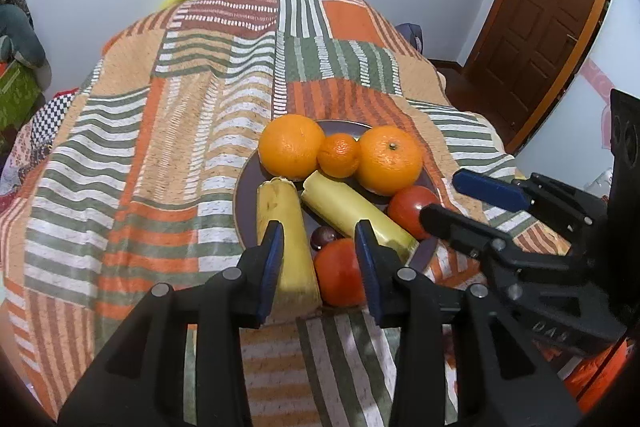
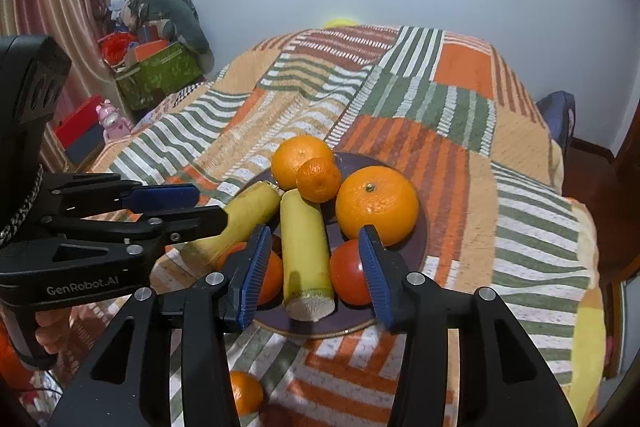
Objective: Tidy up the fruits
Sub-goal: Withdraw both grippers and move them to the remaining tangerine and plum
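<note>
A dark plate point(image 1: 240, 195) point(image 2: 420, 247) on the striped cloth holds two large oranges point(image 1: 291, 145) point(image 2: 376, 205), a small mandarin point(image 1: 339, 155) point(image 2: 318, 180), two yellow banana pieces point(image 1: 352, 211) point(image 2: 306, 251), two tomatoes point(image 1: 340, 273) point(image 2: 348, 277) and a small dark fruit point(image 1: 324, 237). My left gripper point(image 1: 319, 227) point(image 2: 210, 205) hovers open over the plate's near-left side, its pads on either side of a banana piece and a tomato without pressing them. My right gripper point(image 2: 314, 231) point(image 1: 440, 195) is open too, with the other banana piece lying free between its pads.
One loose mandarin point(image 2: 244, 391) lies on the cloth in front of the plate. The patterned cloth point(image 1: 180, 147) covers a bed whose edges drop off on all sides. A wooden door point(image 1: 540, 7) stands at right, a green box point(image 2: 160, 75) at far left.
</note>
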The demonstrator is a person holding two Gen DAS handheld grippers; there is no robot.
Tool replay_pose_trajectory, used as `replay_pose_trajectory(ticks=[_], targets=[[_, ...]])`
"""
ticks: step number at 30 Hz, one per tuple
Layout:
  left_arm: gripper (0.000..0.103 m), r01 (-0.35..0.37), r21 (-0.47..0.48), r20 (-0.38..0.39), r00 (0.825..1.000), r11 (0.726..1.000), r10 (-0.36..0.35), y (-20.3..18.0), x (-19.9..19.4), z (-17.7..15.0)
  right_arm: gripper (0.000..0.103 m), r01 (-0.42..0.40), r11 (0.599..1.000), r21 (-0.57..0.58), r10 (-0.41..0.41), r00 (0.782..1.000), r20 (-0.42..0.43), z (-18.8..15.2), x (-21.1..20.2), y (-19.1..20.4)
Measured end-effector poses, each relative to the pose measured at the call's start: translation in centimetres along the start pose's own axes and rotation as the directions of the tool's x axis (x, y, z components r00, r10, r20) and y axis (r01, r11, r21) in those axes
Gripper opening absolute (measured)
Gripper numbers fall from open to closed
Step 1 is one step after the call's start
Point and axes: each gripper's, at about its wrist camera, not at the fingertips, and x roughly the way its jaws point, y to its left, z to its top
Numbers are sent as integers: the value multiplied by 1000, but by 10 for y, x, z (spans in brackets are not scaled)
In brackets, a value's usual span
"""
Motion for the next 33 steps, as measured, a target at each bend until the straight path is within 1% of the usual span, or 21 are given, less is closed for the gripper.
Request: replay_pose_trajectory(ticks=[4, 9, 16, 20, 26, 28, 30, 33], targets=[[44, -7, -9, 23, 1000, 1000, 7, -2, -19, -6, 46, 7, 1000, 9, -7, 1000, 10, -4, -15, 0], [45, 3, -17, 35, 999, 1000, -3, -8, -40, -17, 48, 15, 1000, 15, -15, 1000, 13, -13, -31, 1], [47, 11, 4, 23, 1000, 1000, -11, -22, -57, -37, 48, 23, 999, 28, -23, 1000, 3, -32, -51, -1], [49, 11, 19, 3, 1000, 1000, -11, -29, -60, -49, 48, 21, 999, 33, -20, 999, -40, -49, -48, 0], [50, 22, 12, -46, 999, 1000, -22, -34, -53, -66, 48, -16, 999, 33, 20, 993, -120, -75, -32, 6], [50, 26, 7, -60, 998, 1000, -25, -35, -49, -70, 44, -17, 999, 30, 21, 991, -131, -80, -29, 7], [50, 28, 6, -72, 997, 1000, -27, -36, -45, -72, 38, -32, 999, 31, 36, 988, -153, -83, -23, 7], [50, 31, -1, -93, 995, 1000, -31, -36, -38, -76, 36, -41, 999, 34, 46, 985, -166, -85, -19, 8]])
